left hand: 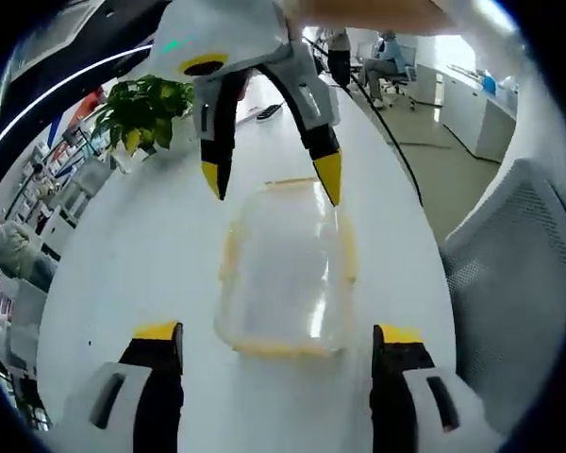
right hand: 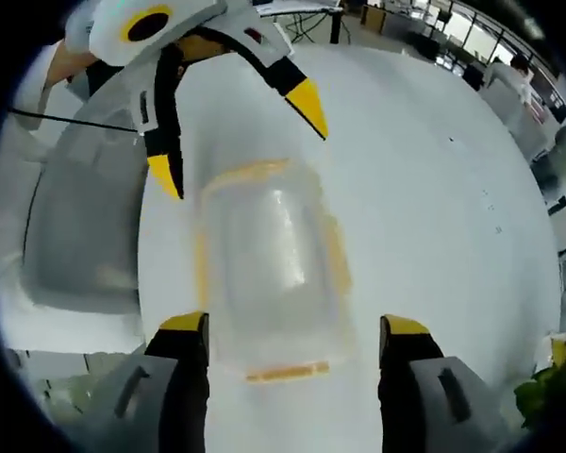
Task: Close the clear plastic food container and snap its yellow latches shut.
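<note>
The clear rectangular plastic food container with yellow latches (left hand: 285,269) lies flat on the white tabletop (left hand: 132,274), its lid seemingly on; its long axis runs straight between the two facing grippers; the left gripper (left hand: 278,344) and right gripper (right hand: 288,340) each hover over one short end, jaws spread wide, gripping nothing; each looks equally near its own end latch.

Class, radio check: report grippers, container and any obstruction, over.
Left gripper open, right gripper open, facing across container. Lid on; latch state unclear. White table around it, nothing between jaws and container.
</note>
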